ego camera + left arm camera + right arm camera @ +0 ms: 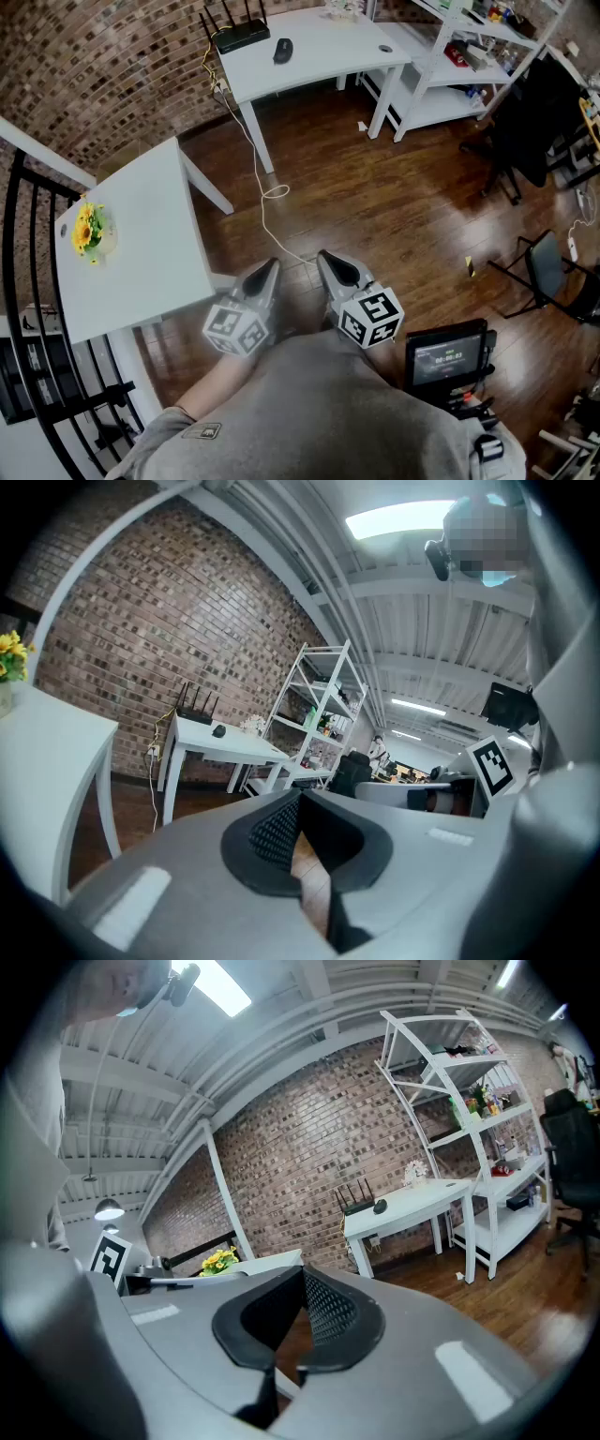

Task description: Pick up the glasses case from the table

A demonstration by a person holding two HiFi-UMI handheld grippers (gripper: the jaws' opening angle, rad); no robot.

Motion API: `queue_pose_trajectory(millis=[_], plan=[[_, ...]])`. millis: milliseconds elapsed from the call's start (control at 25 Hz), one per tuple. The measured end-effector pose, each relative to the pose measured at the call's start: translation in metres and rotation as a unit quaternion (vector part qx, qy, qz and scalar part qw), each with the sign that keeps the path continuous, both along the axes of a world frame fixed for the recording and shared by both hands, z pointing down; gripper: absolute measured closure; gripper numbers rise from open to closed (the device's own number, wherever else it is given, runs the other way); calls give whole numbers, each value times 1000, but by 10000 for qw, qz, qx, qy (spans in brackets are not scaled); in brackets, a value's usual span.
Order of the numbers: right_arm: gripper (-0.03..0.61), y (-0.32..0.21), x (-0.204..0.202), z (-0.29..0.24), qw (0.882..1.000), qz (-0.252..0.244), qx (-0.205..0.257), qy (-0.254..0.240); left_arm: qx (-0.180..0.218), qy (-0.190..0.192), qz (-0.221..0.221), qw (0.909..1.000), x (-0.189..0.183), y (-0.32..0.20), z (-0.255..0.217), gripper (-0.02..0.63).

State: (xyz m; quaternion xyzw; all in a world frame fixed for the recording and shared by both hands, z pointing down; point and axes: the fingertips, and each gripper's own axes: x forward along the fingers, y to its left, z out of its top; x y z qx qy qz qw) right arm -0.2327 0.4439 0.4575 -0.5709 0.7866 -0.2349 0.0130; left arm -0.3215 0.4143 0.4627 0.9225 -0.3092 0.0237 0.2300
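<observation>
The glasses case point(283, 50) is a small dark oval lying on the far white desk point(319, 52), beside a black router point(239, 36). It also shows small and distant in the left gripper view, glasses case point(218, 730), and in the right gripper view, glasses case point(380, 1207). Both grippers hang close to my body over the wooden floor, far from the desk. The left gripper point(267, 272) point(300, 803) is shut with nothing in it. Beside it the right gripper point(333, 264) point(302, 1279) has its tips together and holds nothing.
A white side table point(141, 244) with yellow flowers point(87, 229) stands at my left, next to a black railing point(28, 281). A cable point(267, 197) trails across the floor. White shelving point(450, 56), a black chair point(525, 122) and a screen device point(445, 358) are on the right.
</observation>
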Motion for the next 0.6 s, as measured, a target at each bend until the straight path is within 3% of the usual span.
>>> queue_pose_trajectory(millis=[360, 600], plan=[[568, -38, 96, -2, 9998, -168, 56, 79, 56, 66, -242, 9997, 92, -47, -9, 612], [568, -63, 123, -1, 9998, -196, 16, -91, -16, -11, -266, 9996, 124, -71, -13, 613]])
